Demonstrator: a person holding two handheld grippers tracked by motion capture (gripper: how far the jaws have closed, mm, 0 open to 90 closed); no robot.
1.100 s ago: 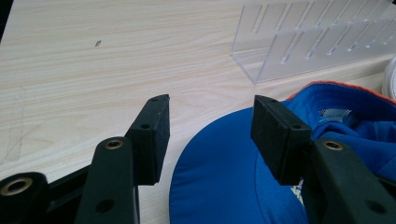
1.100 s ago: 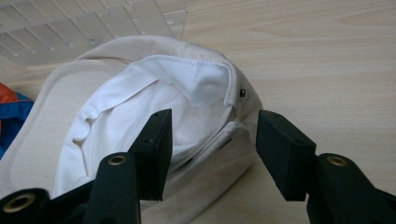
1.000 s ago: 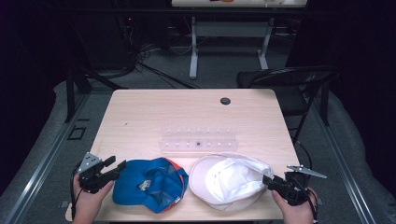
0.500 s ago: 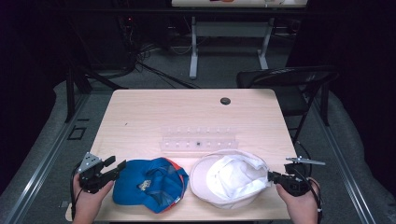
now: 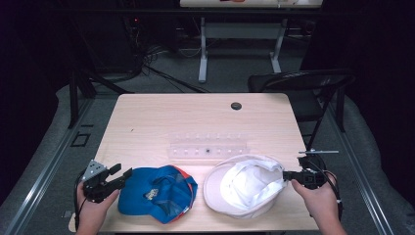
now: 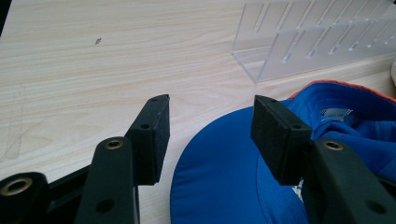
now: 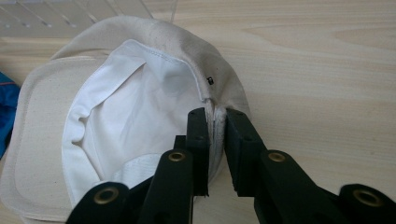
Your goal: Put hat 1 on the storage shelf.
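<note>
On the pale wood-grain tabletop (image 5: 161, 122), a soft white cap (image 5: 244, 185) lies crown-down at the near right, its rim clamped by the right hand-held gripper (image 7: 215, 122), whose jaws have just been closing on the thin cloth. Such limp fabric could slip free or drag against the clear slotted rack (image 5: 209, 148) if lifted carelessly. Beside the blue cap (image 5: 156, 192), the left hand-held gripper (image 6: 208, 119) is held apart, empty, over its stiff brim.

My right claw (image 7: 215, 140) has matt black pads. The white cap (image 7: 140, 107) is soft woven cloth, the blue cap (image 6: 233, 172) smooth cloth, the table (image 5: 161, 117) pale matt wood, the rack (image 6: 317, 42) clear glossy plastic.
</note>
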